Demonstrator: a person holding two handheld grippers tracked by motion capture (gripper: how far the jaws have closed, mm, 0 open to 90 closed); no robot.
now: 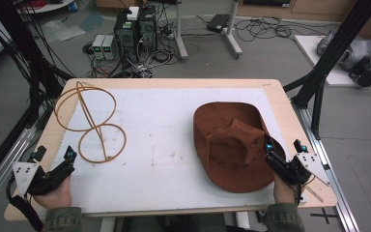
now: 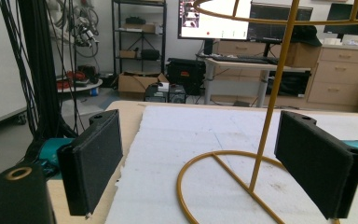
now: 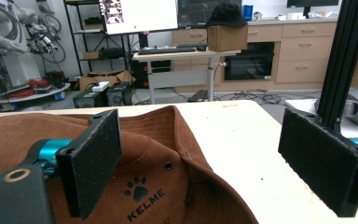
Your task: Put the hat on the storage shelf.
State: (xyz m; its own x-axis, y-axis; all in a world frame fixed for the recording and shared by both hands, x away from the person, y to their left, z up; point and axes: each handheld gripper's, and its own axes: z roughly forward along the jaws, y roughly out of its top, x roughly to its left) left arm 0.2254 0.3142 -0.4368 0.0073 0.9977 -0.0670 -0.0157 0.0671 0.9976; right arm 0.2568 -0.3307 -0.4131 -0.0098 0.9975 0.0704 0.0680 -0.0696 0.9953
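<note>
- High view: we see a brown floppy fabric hat (image 1: 232, 145) lying on the right half of the white-topped wooden bench (image 1: 174, 125), and a golden wire stand of rings on a thin stem (image 1: 89, 123) on the left half.
- Our left gripper (image 1: 58, 166) sits at the near left edge, jaws spread wide and holding nothing, the stand's base ring (image 2: 223, 186) just ahead of them.
- Our right gripper (image 1: 282, 157) has its jaws wide apart at the hat's near right brim, one jaw over the fabric; a paw print and "KELME" (image 3: 142, 198) show there.
</note>
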